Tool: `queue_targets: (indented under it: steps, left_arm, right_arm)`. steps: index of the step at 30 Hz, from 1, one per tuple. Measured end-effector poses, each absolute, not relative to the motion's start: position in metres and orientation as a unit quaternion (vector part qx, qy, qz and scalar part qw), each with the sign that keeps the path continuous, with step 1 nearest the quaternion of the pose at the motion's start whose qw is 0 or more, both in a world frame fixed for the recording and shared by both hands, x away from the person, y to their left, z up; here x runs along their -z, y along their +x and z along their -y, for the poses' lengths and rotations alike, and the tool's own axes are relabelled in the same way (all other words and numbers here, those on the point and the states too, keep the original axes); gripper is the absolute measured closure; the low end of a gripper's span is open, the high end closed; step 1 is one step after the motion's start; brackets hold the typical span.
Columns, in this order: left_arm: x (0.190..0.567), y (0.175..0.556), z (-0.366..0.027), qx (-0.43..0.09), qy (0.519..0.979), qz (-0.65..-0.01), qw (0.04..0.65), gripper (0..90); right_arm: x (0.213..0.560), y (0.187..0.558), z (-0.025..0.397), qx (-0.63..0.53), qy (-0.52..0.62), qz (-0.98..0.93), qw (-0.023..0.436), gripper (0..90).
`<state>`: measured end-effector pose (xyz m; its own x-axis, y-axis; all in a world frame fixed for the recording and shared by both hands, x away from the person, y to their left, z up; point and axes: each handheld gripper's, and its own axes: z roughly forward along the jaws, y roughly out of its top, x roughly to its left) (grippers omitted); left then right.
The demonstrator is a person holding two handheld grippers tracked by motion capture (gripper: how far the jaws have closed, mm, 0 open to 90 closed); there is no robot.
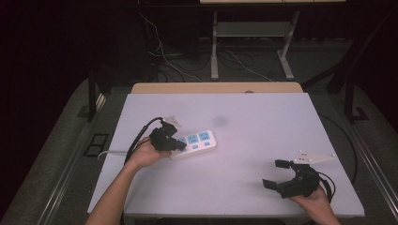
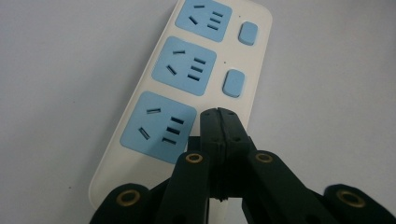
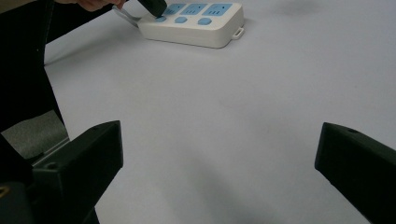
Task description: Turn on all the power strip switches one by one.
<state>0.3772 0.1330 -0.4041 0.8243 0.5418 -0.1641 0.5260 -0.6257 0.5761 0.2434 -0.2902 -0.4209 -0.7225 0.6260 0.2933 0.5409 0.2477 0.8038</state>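
Note:
A white power strip [image 1: 197, 143] with three blue sockets and blue switch buttons lies left of the table's middle. My left gripper [image 1: 179, 145] is shut, its tips over the strip's left end. In the left gripper view the closed jaws of that gripper [image 2: 219, 112] press down beside the nearest socket [image 2: 159, 127], where a third button would sit; two other buttons [image 2: 234, 83] show beyond. In the right gripper view the strip [image 3: 196, 25] lies far off with the left gripper's tip on its end button. My right gripper [image 1: 274, 173] rests open near the front right, empty.
The strip's white cable [image 1: 110, 153] runs off the table's left edge. The white table top [image 1: 244, 117] stretches wide between the two grippers. Beyond the far edge stand metal frame legs [image 1: 214, 47] and loose cables on the floor.

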Motion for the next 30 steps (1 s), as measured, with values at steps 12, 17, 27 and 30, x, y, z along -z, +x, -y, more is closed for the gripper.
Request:
queue_targets:
  steps: [12, 17, 27, 30]
  left_arm:
    - [0.407, 0.3766, -0.1326, -0.013, 0.902, -0.287, 0.321, 89.3]
    - [0.4097, 0.3771, -0.1356, -0.008, 0.898, -0.291, 0.331, 89.4]
    - [0.4138, 0.3777, -0.1391, -0.001, 0.894, -0.289, 0.343, 89.7]
    - [0.4137, 0.3777, -0.1391, -0.003, 0.895, -0.288, 0.342, 89.8]
  right_arm:
    - [0.4212, 0.2434, 0.29, -0.487, 0.371, -0.789, 0.043, 0.8]
    - [0.4213, 0.2433, 0.2901, -0.487, 0.37, -0.79, 0.044, 0.8]
    - [0.422, 0.2436, 0.2935, -0.489, 0.377, -0.785, 0.045, 0.8]
    - [0.4208, 0.2432, 0.2951, -0.492, 0.379, -0.782, 0.048, 0.8]
